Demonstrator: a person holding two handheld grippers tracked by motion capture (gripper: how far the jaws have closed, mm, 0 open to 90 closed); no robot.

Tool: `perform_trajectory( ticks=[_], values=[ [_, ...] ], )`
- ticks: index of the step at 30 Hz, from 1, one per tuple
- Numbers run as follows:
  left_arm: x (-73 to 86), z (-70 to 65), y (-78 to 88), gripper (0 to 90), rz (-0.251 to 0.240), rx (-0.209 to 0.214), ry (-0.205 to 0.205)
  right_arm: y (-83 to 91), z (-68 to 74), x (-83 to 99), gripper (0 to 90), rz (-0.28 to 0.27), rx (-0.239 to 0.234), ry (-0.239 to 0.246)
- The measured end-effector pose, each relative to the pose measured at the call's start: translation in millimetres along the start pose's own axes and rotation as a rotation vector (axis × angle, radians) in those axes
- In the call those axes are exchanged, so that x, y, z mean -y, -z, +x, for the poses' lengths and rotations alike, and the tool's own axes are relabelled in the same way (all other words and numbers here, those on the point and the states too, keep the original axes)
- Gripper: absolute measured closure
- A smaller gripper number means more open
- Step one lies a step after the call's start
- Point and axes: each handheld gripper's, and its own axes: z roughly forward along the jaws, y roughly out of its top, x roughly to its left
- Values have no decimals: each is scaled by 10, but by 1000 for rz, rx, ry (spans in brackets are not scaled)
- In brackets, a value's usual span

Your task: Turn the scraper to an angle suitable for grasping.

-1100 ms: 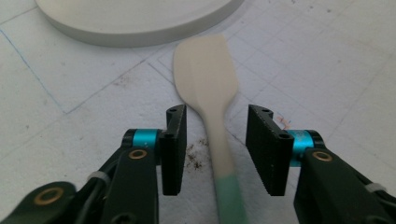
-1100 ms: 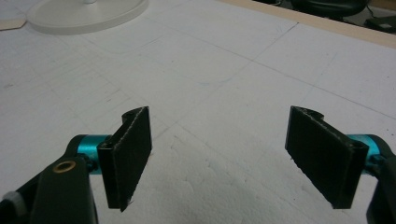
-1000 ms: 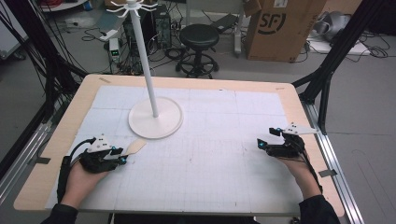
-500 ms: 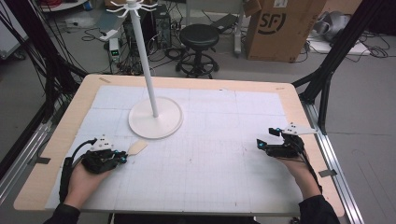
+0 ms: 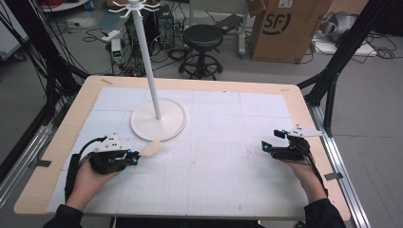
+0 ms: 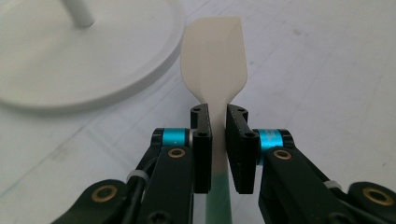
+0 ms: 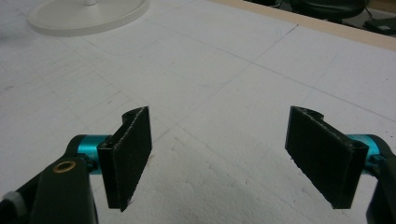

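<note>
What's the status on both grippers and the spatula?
Left gripper shut on spatula, blade beside stand base. Right gripper open, empty, over the mat. Nothing in the way.

The counter (image 5: 294,102) is a pale wood top, sitting across the middle and lower part of the high view. A white gridded mat (image 5: 223,156) covers nearly all of it, leaving a bare wooden border along the far edge and both sides. On the mat, left of centre, stands a white stand with a round flat base (image 5: 158,119) and a thin upright pole (image 5: 148,66). Both hands rest low on the mat, near the lower left and lower right of the frame.
</note>
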Motion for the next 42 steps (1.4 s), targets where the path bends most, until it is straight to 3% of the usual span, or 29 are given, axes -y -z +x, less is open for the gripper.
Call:
perform_trajectory(
  ticks=[5, 11, 13, 16, 18, 23, 26, 27, 33, 37, 42],
  values=[
    [-343, -82, -231, 812, -14, 87, -54, 7, 9, -5, 219, -1, 2, -1],
    [-680, -189, -684, 810, -9, 211, -131, 15, -5, -5, 219, -6, 4, -2],
    [-758, -232, -839, 810, 4, 234, -157, 17, -9, -4, 219, -8, 4, -4],
    [-828, -287, -1042, 810, -4, 275, -151, 19, -11, -6, 219, -11, 2, -5],
    [-871, -325, -1167, 810, 17, 281, -164, 17, -13, -6, 219, -13, 1, -4],
    [-993, -424, -1435, 811, 3, 330, -186, 20, -3, -17, 219, -15, -1, -1],
    [-1083, -473, -1588, 811, 43, 334, -241, 21, -4, -20, 220, -17, 3, -1],
    [-1112, -511, -1668, 811, 33, 349, -230, 21, -1, -18, 219, -13, 2, -4],
    [-1264, -680, -1990, 811, 76, 388, -305, 25, -3, -18, 219, -13, 0, -4],
    [-1332, -782, -2136, 811, 89, 415, -344, 29, -1, -18, 219, -12, -1, -5],
    [-1324, -847, -2262, 807, 109, 421, -351, 30, 5, -16, 219, -7, -3, -3]
  ],
)
